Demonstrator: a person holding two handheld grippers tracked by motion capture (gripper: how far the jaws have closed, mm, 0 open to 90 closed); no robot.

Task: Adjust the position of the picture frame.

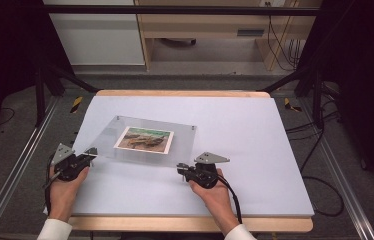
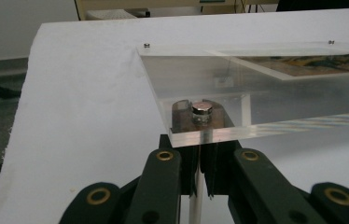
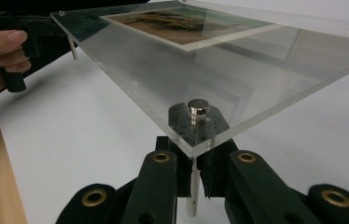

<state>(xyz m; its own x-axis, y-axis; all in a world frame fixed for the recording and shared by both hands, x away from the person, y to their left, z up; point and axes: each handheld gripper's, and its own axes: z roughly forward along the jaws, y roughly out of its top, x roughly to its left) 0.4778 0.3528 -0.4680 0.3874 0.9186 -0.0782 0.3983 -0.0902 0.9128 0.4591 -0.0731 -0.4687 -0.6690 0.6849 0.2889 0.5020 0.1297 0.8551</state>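
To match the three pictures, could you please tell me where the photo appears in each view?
High view: photo at table centre, under the clear panel.
Left gripper view: photo at upper right.
Right gripper view: photo at top centre.
Shared landmark: the clear panel.

Legible text: none found.
Photo print (image 1: 144,139) inside clear panel (image 1: 175,130): picture only, no caption or number readable.
Panel fixings: plain metal studs (image 2: 202,112), unmarked.
Table (image 1: 255,130) cover: blank white, no label.
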